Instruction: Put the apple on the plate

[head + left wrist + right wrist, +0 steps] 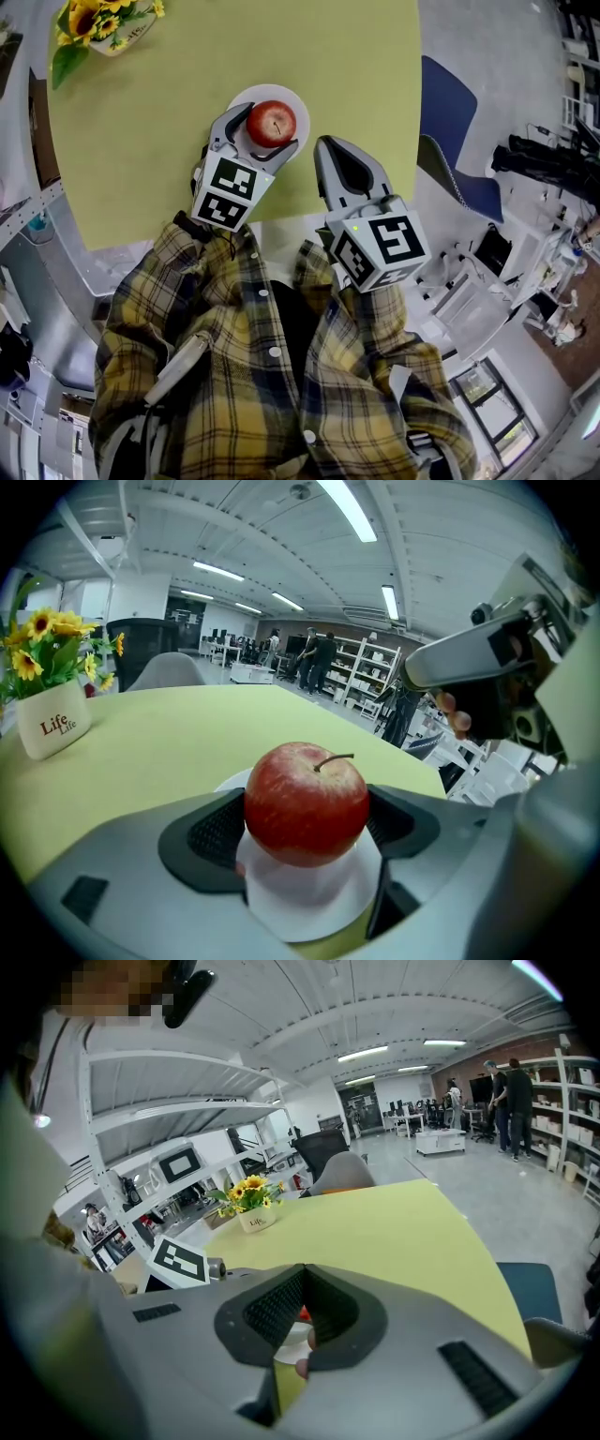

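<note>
A red apple [272,123] [306,802] sits between the two jaws of my left gripper [257,141] [306,829], whose dark pads press on both of its sides. Directly under it is the white plate [246,97] [314,909], near the front edge of the yellow-green table [159,122]. The apple's shadow falls on the plate; I cannot tell whether the apple touches it. My right gripper [330,150] [302,1274] is to the right of the plate, above the table's front edge, with its jaws shut and nothing in them. A sliver of apple and plate shows through its jaws.
A white pot of yellow flowers [101,22] [52,726] [251,1215] stands at the table's far left corner. A blue chair [452,122] is off the table's right side. Shelves and desks stand around the room, with people far off.
</note>
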### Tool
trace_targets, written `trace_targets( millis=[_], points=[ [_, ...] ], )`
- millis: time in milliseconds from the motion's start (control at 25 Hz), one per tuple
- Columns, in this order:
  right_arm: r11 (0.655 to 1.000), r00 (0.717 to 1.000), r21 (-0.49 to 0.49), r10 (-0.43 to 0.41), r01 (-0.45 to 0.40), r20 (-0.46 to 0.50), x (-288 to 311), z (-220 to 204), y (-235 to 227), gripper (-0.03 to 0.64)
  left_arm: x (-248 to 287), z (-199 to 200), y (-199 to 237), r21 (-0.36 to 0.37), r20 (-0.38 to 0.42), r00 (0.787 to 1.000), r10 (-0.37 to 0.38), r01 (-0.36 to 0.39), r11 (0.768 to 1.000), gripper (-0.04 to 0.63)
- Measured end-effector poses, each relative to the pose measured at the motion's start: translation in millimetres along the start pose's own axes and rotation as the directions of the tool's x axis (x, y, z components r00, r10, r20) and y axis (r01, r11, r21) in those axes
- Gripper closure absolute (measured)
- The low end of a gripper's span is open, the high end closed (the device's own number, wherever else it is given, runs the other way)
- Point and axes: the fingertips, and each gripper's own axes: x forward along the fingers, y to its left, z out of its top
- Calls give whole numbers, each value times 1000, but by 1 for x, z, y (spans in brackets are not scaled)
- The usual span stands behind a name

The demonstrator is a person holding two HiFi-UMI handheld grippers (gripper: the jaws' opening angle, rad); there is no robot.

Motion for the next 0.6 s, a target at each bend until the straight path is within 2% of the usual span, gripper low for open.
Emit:
trace_targets(
  millis=[600],
  points=[
    [1000, 1000, -2, 11, -11, 0, -2, 1, -5, 620, -1, 4, -2, -19, 15, 1000, -12, 13, 1000, 186]
  ],
)
